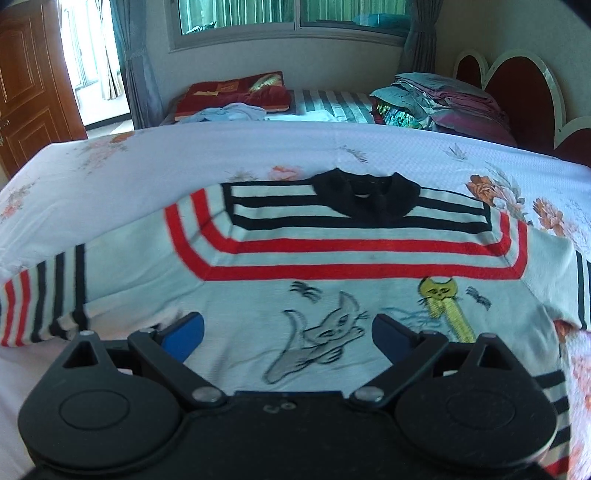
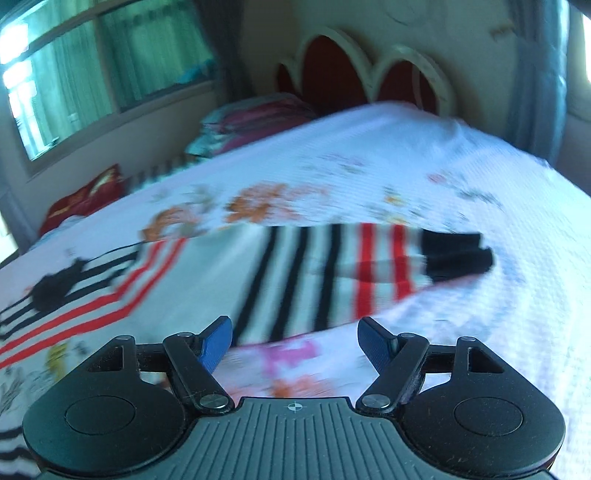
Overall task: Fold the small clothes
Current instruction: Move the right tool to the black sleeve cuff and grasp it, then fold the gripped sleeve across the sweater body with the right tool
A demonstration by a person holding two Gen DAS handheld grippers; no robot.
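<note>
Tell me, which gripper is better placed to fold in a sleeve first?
Probably the right gripper: open jaws face the striped sleeve just ahead. The left gripper hovers over the sweater chest.

A bed (image 1: 147, 173) fills the middle of both views, under a white cover (image 1: 406, 155) with orange flowers. At the upper right of the left view stands a headboard (image 1: 517, 85) with red scalloped panels in pale frames; in the right view it is at the top centre. A wide window (image 1: 295, 14) runs along the top, with grey curtains (image 1: 136, 55) at its sides. A brown wooden door (image 1: 33, 85) is at the upper left, and bright daylight comes in beside it. Behind the bed, a red blanket (image 1: 236, 92) lies at the upper centre and folded bedding (image 1: 436, 99) is piled at the upper right. The wall (image 1: 280, 62) below the window is pale.
</note>
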